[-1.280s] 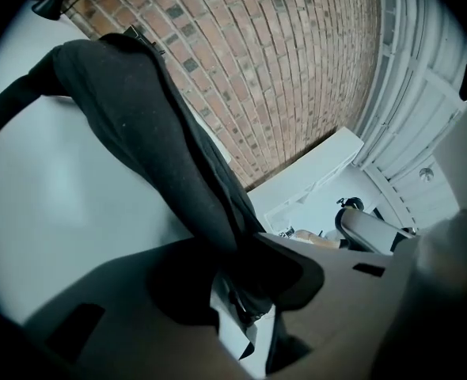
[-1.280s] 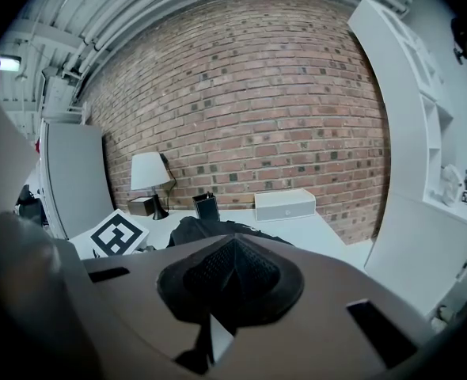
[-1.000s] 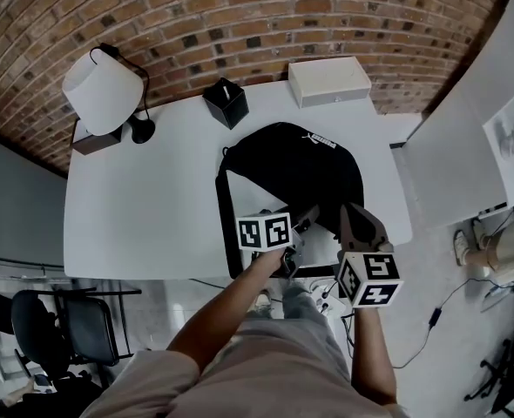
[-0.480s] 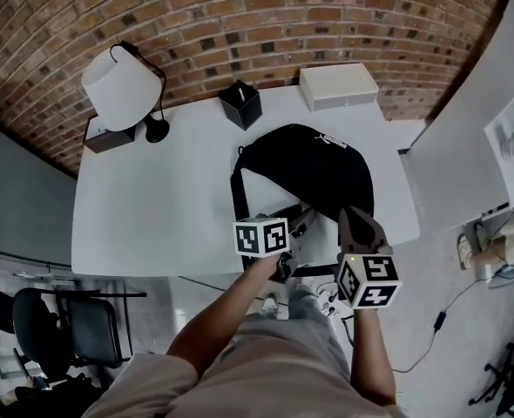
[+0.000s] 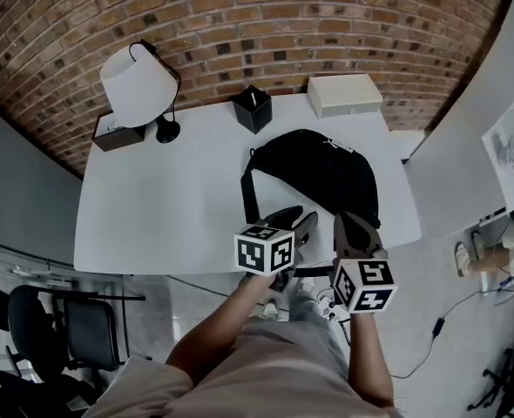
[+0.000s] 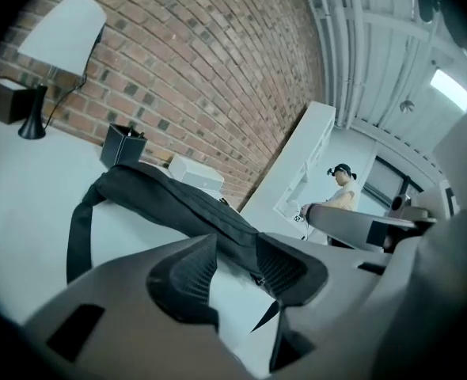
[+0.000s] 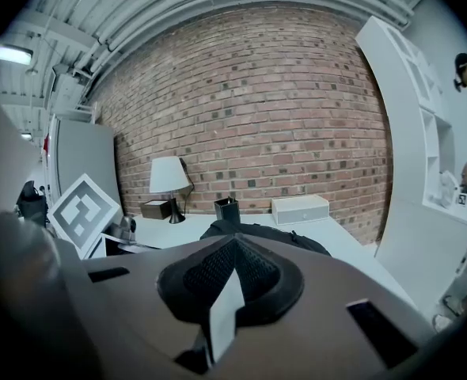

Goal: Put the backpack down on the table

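- The left gripper (image 5: 295,219) sits at the backpack's 7 o'clock, by the table's near edge. Its jaws are spread and nothing is pinched between them. It would best back straight out toward 6 o'clock, so no pad snags the loose strap (image 5: 248,194).
- The backpack (image 5: 322,168) lies flat on the right half of the white table (image 5: 170,198), wholly supported. The put-down looks complete, and it only needs leaving alone.
- The right gripper (image 5: 348,225), at the backpack's 5 o'clock, has its jaws closed together on nothing. It should likewise retreat level rather than drag across the fabric.
- Compared with a second ago, the lamp (image 5: 137,84) has slid right in the head view, so the head has shifted. The backpack keeps its place below the black holder (image 5: 253,109). Both grippers have drawn back slightly toward the person.
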### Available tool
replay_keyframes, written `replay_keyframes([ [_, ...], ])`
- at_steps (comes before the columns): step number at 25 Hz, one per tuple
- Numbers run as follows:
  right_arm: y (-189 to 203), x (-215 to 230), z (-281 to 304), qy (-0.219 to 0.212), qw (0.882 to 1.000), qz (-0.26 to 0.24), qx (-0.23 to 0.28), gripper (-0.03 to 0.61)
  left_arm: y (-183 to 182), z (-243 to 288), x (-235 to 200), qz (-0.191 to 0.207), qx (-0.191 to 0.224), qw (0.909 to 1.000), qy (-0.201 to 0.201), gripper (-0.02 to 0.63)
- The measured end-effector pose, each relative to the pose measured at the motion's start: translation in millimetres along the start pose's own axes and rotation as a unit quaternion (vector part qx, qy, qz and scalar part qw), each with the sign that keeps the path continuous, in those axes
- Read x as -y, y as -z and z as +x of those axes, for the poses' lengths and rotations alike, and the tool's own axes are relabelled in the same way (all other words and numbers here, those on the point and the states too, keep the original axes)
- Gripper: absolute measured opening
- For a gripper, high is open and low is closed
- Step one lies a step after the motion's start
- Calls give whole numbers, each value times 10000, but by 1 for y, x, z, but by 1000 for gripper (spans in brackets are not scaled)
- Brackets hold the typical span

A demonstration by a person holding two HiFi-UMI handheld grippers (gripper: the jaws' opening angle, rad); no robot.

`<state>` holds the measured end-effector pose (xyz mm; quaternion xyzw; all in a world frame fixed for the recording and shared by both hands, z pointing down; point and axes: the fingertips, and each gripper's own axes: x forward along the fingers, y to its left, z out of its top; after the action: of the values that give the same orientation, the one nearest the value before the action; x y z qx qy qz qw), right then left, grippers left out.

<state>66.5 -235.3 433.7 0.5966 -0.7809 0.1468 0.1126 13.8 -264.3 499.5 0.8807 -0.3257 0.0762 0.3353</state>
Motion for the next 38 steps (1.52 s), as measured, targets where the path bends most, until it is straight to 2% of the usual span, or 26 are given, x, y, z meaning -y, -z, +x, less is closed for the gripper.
replay_keyframes([
  [7,-8,-22,-11,-20,10000,5,81,0,-14,-28,30,807,43,9967,-24,146],
  [13,-12,-33,-24,-22,9998,85,197,0,-14,-47,45,1204,126,9926,-70,126],
  [17,-12,-37,-33,-29,9996,116,240,0,-16,-57,52,1473,279,9886,-157,53],
  [24,-9,-41,-45,16,9997,33,222,0,-9,-60,67,1688,298,9852,-65,8],
  [38,-6,-45,-52,-3,9997,-62,240,0,-6,-62,69,1684,335,9851,-76,5],
])
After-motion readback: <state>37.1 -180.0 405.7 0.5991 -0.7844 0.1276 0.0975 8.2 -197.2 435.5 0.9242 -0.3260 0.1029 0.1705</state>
